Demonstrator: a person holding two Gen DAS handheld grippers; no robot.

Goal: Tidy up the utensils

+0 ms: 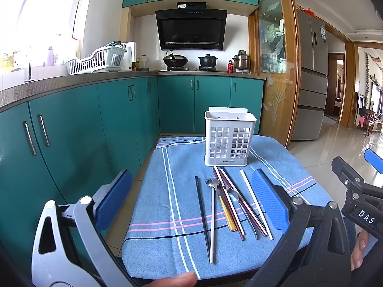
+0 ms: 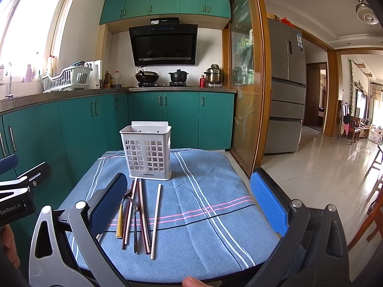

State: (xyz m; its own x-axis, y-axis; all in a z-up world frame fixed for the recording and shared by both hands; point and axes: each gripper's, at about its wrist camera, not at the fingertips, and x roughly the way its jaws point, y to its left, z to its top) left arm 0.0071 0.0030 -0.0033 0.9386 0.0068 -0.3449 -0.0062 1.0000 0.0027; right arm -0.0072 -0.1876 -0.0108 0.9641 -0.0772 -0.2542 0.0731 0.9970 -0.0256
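Both my left gripper (image 1: 191, 203) and right gripper (image 2: 189, 205) hang with jaws wide apart, holding nothing. The chopsticks (image 1: 256, 204) and spoons (image 1: 212, 205) lie bunched on the blue cloth (image 1: 155, 191) before the white holder (image 1: 229, 138). Risk: overlapping pieces may lift or scatter together.

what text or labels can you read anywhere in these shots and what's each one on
"DAS": white letters on the right gripper, cut off at the frame edge.
"GenRobot.AI": on the left gripper body.
Utensil holder: dark label on its base, too small to read.
Range hood: panel marks and top sticker, blurred.
Fridge: door stickers, unreadable.
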